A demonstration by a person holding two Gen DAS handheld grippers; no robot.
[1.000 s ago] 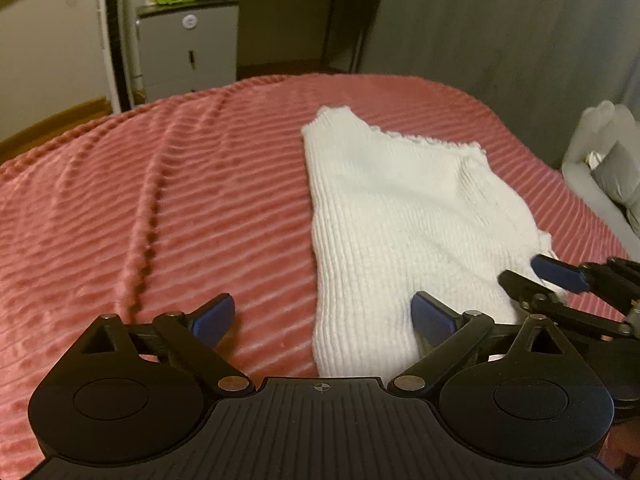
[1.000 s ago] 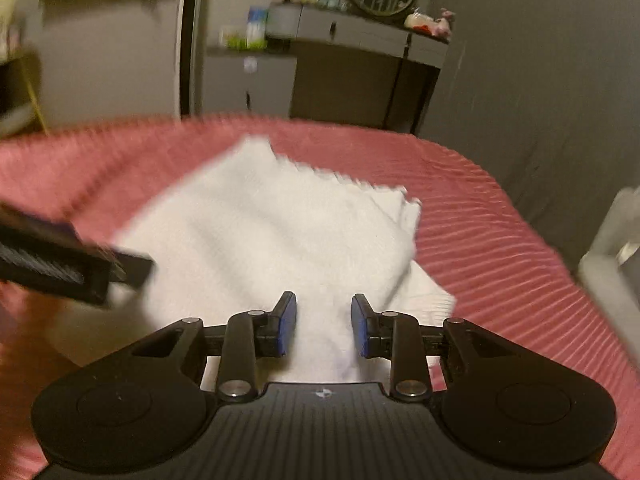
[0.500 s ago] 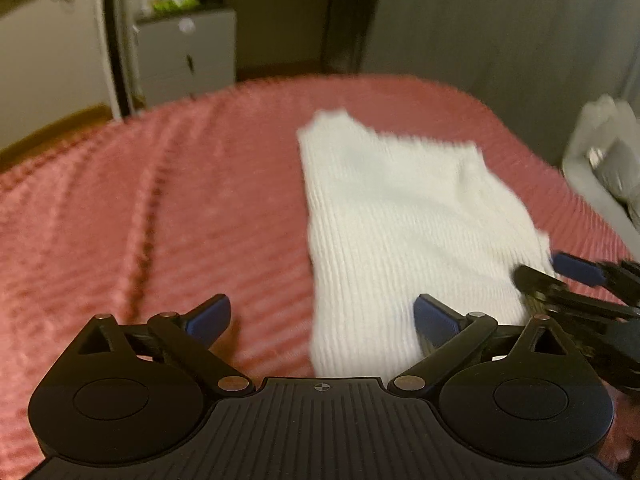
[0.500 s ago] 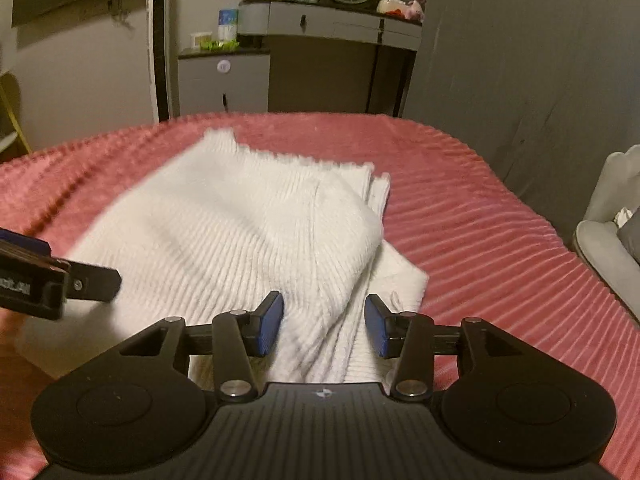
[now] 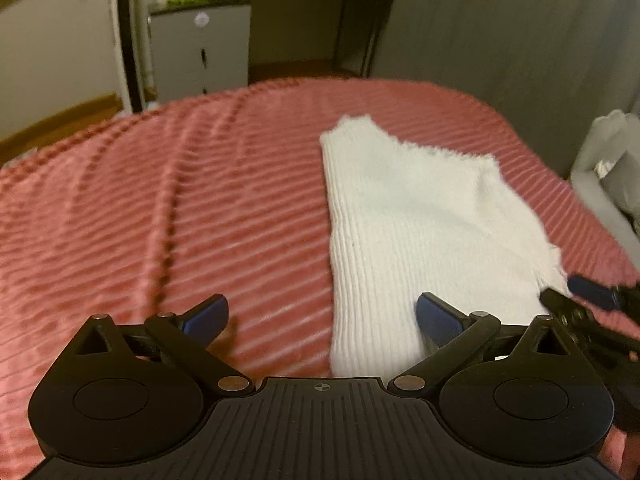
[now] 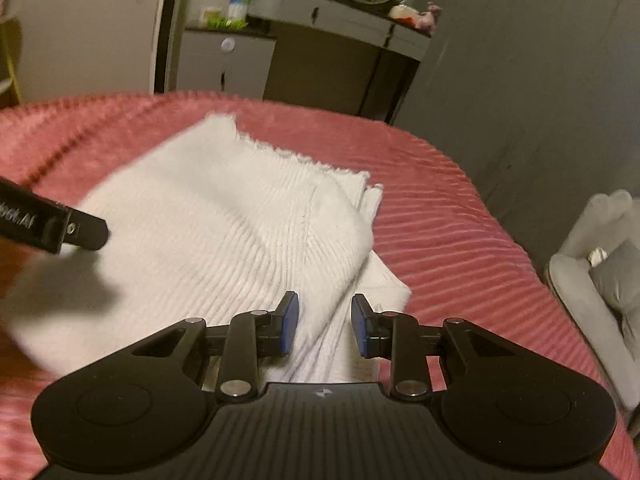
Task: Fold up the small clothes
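A white ribbed knit garment (image 5: 420, 224) lies flat on the pink ribbed bedspread (image 5: 160, 216), partly folded with one side laid over itself (image 6: 248, 232). My left gripper (image 5: 322, 318) is wide open and empty, just above the garment's near left corner. My right gripper (image 6: 324, 326) is open and empty, low over the garment's near right edge; a fold of cloth lies between and below its fingers. The right gripper also shows at the right edge of the left wrist view (image 5: 588, 304), and the left one at the left edge of the right wrist view (image 6: 48, 224).
The bedspread (image 6: 460, 240) covers the whole bed. A grey cabinet (image 5: 200, 52) and a desk (image 6: 340, 52) stand beyond the far edge. A grey curtain (image 5: 520, 40) hangs at the right, with a light armchair (image 6: 600, 280) beside the bed.
Both grippers have drawn back and lifted slightly from the garment. The right gripper's jaws have opened wider. The garment has not moved.
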